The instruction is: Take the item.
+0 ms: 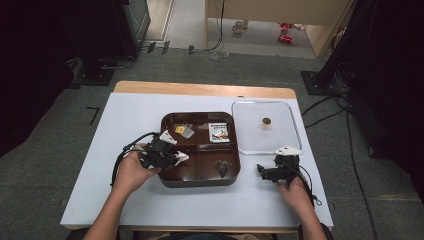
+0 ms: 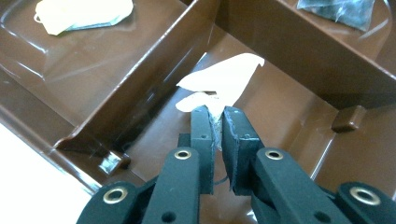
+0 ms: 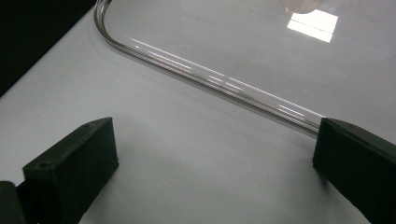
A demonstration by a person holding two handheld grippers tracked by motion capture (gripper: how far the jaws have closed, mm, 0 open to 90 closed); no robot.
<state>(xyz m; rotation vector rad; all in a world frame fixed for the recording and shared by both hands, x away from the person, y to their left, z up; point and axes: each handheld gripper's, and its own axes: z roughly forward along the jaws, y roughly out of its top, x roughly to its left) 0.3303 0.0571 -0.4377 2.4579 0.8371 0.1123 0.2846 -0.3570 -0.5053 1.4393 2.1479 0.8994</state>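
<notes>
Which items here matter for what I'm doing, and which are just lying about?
In play:
left claw, shut on the white packet
brown divided tray

Lying about:
clear lid
dark packet
yellow packet
printed packet
right claw, open

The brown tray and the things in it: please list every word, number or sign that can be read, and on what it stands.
No text can be read.
Packet with red and green print in the brown tray: print too small and blurred.
Yellow packet: no legible mark.
White packet in the left gripper: blank on the side shown.
</notes>
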